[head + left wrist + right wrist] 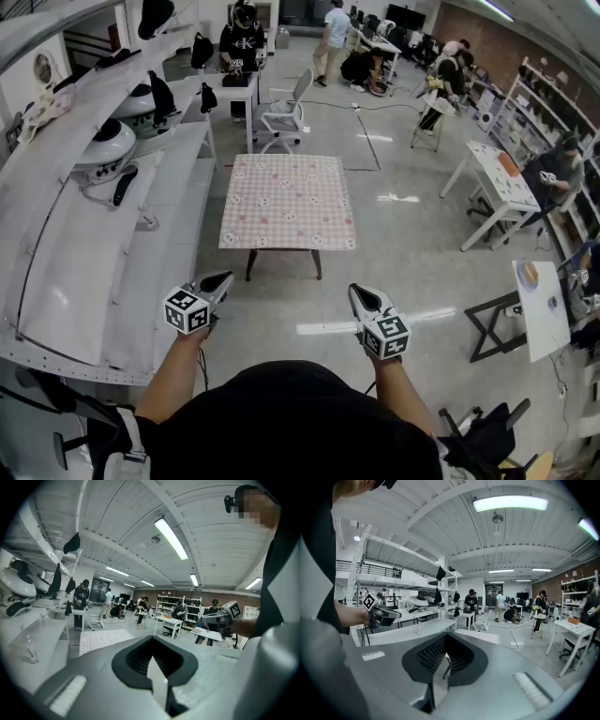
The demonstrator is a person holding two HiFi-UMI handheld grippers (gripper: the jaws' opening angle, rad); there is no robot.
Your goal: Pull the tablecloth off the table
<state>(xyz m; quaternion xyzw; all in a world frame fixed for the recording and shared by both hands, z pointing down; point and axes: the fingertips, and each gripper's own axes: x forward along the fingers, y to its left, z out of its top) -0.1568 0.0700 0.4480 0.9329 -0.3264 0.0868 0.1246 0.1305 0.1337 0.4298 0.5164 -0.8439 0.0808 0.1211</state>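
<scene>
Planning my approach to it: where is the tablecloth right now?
Head view, centre: the pink tablecloth lies spread over the table, ahead of the left tool and right tool, right of the white shelf, with a white chair behind.

The right gripper [446,654] is seen with its jaws pressed together and nothing held between them. Beyond them, the patterned tablecloth [480,636] is spread flat over a small table, well apart from the jaws. At the left, the left gripper [395,614], topped by its marker cube, is held in a hand [350,616]. White shelves [393,581] are ranged along the left side, and people [471,601] are seen far back.
</scene>
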